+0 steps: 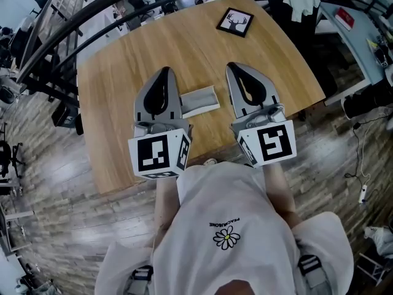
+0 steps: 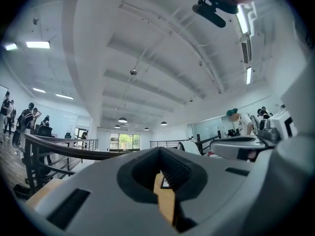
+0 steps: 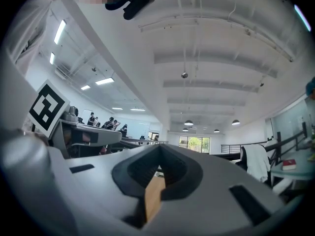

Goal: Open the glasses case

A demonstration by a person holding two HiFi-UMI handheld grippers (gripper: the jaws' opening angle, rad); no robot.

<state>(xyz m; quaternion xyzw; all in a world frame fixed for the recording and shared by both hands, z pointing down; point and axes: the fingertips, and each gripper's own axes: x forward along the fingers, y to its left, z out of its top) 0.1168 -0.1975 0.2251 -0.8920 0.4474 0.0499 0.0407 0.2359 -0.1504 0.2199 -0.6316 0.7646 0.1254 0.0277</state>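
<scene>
Both of your grippers are closed and empty. In the left gripper view the left gripper has its jaws together, with only a thin strip of the wooden table showing through the gap below the tips. The right gripper view shows the same for the right gripper: jaws meet, nothing sits between them, and a strip of tabletop lies under the gap. In the head view you hold the two grippers side by side over the near half of the table, the left gripper and right gripper both pointing away from your body. The marker cube of the left one and the marker cube of the right one sit nearest your white shirt. The glasses case, grey and oblong, lies flat on the table between the two grippers. Its left end is just beside the left gripper's body, and the right gripper stands a little apart from its right end. Whether the left gripper touches it cannot be told. As far as the head view shows, its lid is down. A black-framed picture of a deer's head lies at the far side of the table, well apart from the case. A white cloth hangs at the right in the right gripper view.
</scene>
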